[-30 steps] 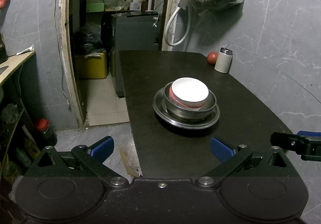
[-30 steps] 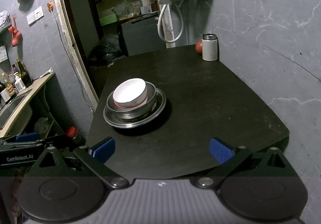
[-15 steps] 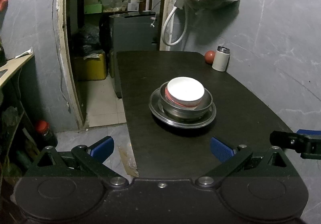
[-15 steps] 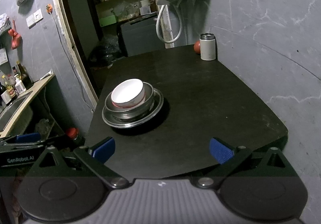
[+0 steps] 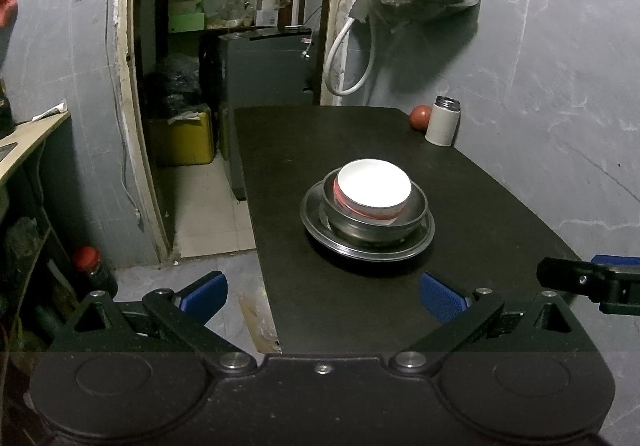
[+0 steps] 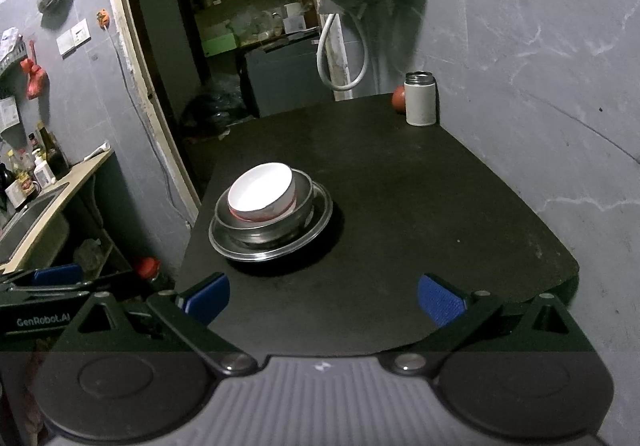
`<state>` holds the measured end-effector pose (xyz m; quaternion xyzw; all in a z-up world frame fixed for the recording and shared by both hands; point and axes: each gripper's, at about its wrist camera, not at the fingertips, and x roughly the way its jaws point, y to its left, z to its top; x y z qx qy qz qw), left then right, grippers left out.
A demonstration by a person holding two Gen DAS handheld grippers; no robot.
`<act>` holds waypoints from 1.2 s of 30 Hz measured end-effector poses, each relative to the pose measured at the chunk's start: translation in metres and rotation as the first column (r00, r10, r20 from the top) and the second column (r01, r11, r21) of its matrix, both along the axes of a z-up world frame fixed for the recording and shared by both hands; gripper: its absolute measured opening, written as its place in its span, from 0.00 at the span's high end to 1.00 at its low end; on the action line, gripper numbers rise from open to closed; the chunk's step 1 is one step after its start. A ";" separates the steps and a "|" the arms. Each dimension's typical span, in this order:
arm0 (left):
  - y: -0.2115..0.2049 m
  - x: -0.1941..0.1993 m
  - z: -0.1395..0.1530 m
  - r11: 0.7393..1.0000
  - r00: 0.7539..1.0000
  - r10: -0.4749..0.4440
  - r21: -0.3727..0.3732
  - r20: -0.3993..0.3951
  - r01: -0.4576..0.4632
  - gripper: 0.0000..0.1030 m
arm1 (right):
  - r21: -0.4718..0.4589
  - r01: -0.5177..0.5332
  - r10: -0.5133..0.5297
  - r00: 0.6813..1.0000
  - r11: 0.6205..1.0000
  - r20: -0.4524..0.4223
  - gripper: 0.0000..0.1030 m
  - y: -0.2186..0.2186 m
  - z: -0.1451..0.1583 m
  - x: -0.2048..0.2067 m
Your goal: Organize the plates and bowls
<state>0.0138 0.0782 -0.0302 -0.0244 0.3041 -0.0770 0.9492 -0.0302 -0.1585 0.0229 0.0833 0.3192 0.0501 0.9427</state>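
- White bowl (image 5: 374,186) nests in a steel bowl (image 5: 376,220) on a steel plate (image 5: 366,246), mid-surface (image 5: 480,206); probably ceramic, so fragile and slick; grip by the rim
- Left claw (image 5: 322,296) and right claw (image 6: 323,299) spread wide, empty, short of the stack

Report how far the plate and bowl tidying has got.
Looks done: the white bowl sits nested in the steel bowl, which sits on the steel plate, one stack on the black table. In hand: nothing; the left claw and right claw are both open and clear of the stack. Left: no loose plates or bowls show, so probably nothing.
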 end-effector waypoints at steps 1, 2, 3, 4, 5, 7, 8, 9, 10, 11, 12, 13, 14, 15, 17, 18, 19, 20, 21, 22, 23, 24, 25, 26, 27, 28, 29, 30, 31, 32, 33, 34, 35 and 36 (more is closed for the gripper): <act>0.000 0.000 0.000 1.000 1.000 0.000 -0.002 -0.001 0.000 0.01 | -0.001 -0.001 0.001 1.000 1.000 -0.001 0.00 0.001 0.000 0.000; 0.001 0.000 0.000 1.000 1.000 0.001 -0.002 -0.001 -0.001 0.01 | -0.003 -0.001 0.001 1.000 1.000 -0.001 0.00 0.001 0.000 0.001; 0.001 0.000 0.000 1.000 1.000 0.000 -0.003 -0.001 0.000 0.01 | -0.004 0.000 0.000 1.000 1.000 -0.001 0.00 0.002 0.001 0.001; 0.001 0.001 0.000 1.000 1.000 0.000 -0.003 -0.001 0.000 0.01 | -0.005 0.000 0.000 1.000 1.000 -0.001 0.00 0.002 0.001 0.001; 0.001 0.001 0.000 1.000 1.000 0.000 -0.003 -0.002 0.000 0.01 | -0.005 -0.001 0.001 1.000 1.000 -0.002 0.00 0.002 0.001 0.002; 0.001 0.000 0.000 1.000 1.000 -0.001 -0.002 -0.003 0.001 0.01 | -0.008 -0.002 0.002 1.000 1.000 -0.003 0.00 0.004 0.001 0.002; 0.001 0.001 0.000 1.000 1.000 -0.001 -0.002 -0.004 0.001 0.01 | -0.008 -0.003 0.003 1.000 1.000 -0.004 0.00 0.003 0.001 0.003; 0.002 0.001 0.000 1.000 1.000 -0.001 -0.002 -0.005 0.001 0.01 | -0.008 -0.003 0.003 1.000 1.000 -0.006 0.00 0.004 0.001 0.004; 0.001 0.001 0.000 1.000 1.000 -0.001 -0.002 -0.005 0.001 0.01 | -0.008 -0.003 0.003 1.000 1.000 -0.006 0.00 0.004 0.000 0.004; 0.001 0.001 0.000 1.000 1.000 -0.001 -0.002 -0.005 0.001 0.01 | -0.007 -0.002 0.002 1.000 1.000 -0.007 0.00 0.004 0.001 0.004; 0.001 0.002 0.000 1.000 1.000 -0.001 -0.002 -0.007 0.001 0.01 | -0.007 -0.002 0.002 1.000 1.000 -0.008 0.00 0.004 0.001 0.005; 0.001 0.003 0.000 1.000 1.000 -0.001 -0.002 -0.008 0.001 0.01 | -0.007 -0.002 0.002 1.000 1.000 -0.008 0.00 0.004 0.000 0.005; 0.002 0.003 -0.001 1.000 1.000 -0.002 -0.002 -0.009 0.002 0.01 | -0.007 -0.002 0.002 1.000 1.000 -0.009 0.00 0.004 0.000 0.005; 0.002 0.004 -0.001 1.000 1.000 -0.002 -0.002 -0.010 0.002 0.01 | -0.006 -0.002 0.002 1.000 1.000 -0.010 0.00 0.005 0.000 0.005; 0.002 0.006 -0.002 1.000 1.000 -0.004 -0.002 -0.013 0.003 0.01 | -0.007 -0.002 0.002 1.000 1.000 -0.012 0.00 0.006 0.000 0.006; 0.003 0.006 -0.002 1.000 1.000 -0.004 -0.002 -0.013 0.004 0.01 | -0.007 -0.002 0.002 1.000 1.000 -0.012 0.00 0.006 -0.001 0.007; 0.002 0.006 -0.002 1.000 1.000 -0.004 -0.002 -0.014 0.004 0.01 | -0.008 -0.003 0.003 1.000 1.000 -0.013 0.00 0.006 -0.001 0.007; 0.003 0.006 -0.002 1.000 1.000 -0.004 -0.003 -0.015 0.004 0.01 | -0.009 -0.003 0.003 1.000 1.000 -0.014 0.00 0.006 -0.001 0.008; 0.003 0.007 -0.003 1.000 1.000 -0.004 -0.004 -0.016 0.004 0.01 | -0.009 -0.004 0.003 1.000 1.000 -0.016 0.00 0.006 -0.001 0.008; 0.003 0.007 -0.003 1.000 1.000 -0.004 -0.004 -0.018 0.004 0.01 | -0.009 -0.004 0.004 1.000 1.000 -0.018 0.00 0.006 -0.001 0.009; 0.003 0.008 -0.004 1.000 1.000 -0.004 -0.005 -0.020 0.004 0.01 | -0.010 -0.005 0.005 1.000 1.000 -0.020 0.00 0.007 -0.002 0.009; 0.003 0.008 -0.004 1.000 1.000 -0.003 -0.005 -0.021 0.003 0.01 | -0.011 -0.006 0.005 1.000 1.000 -0.021 0.00 0.007 -0.002 0.010; 0.003 0.009 -0.005 1.000 1.000 -0.003 -0.006 -0.023 0.002 0.01 | -0.012 -0.007 0.006 1.000 1.000 -0.023 0.00 0.008 -0.003 0.011; 0.003 0.009 -0.006 1.000 1.000 -0.002 -0.007 -0.025 0.002 0.01 | -0.012 -0.008 0.007 1.000 1.000 -0.026 0.00 0.008 -0.003 0.011; 0.003 0.010 -0.006 1.000 1.000 -0.002 -0.008 -0.027 0.002 0.01 | -0.013 -0.008 0.008 1.000 1.000 -0.027 0.00 0.008 -0.003 0.012; 0.003 0.010 -0.006 1.000 1.000 -0.002 -0.009 -0.028 0.001 0.01 | -0.014 -0.009 0.009 1.000 1.000 -0.029 0.00 0.009 -0.003 0.012; 0.003 0.011 -0.007 1.000 1.000 -0.002 -0.011 -0.029 0.002 0.01 | -0.014 -0.009 0.008 1.000 1.000 -0.030 0.00 0.009 -0.004 0.012; 0.004 0.011 -0.007 1.000 1.000 -0.003 -0.012 -0.031 0.003 0.01 | -0.015 -0.008 0.008 0.999 1.000 -0.031 0.00 0.009 -0.004 0.013; 0.004 0.012 -0.007 1.000 0.999 -0.004 -0.012 -0.032 0.004 0.01 | -0.014 -0.008 0.007 0.999 1.000 -0.033 0.00 0.009 -0.004 0.014; 0.004 0.012 -0.007 1.000 0.999 -0.006 -0.012 -0.034 0.006 0.01 | -0.014 -0.007 0.007 0.999 1.000 -0.034 0.00 0.008 -0.004 0.014; 0.003 0.013 -0.007 1.000 0.999 -0.009 -0.014 -0.035 0.008 0.01 | -0.015 -0.007 0.007 0.999 1.000 -0.035 0.00 0.009 -0.004 0.015; 0.004 0.014 -0.008 1.000 0.999 -0.011 -0.016 -0.037 0.011 0.01 | -0.015 -0.007 0.006 0.999 1.000 -0.036 0.00 0.009 -0.004 0.015; 0.004 0.015 -0.008 1.000 0.999 -0.013 -0.018 -0.039 0.013 0.01 | -0.015 -0.007 0.006 0.999 1.000 -0.038 0.00 0.008 -0.005 0.016; 0.004 0.015 -0.008 1.000 0.999 -0.013 -0.016 -0.040 0.013 0.01 | -0.016 -0.007 0.006 0.999 1.000 -0.038 0.00 0.008 -0.005 0.017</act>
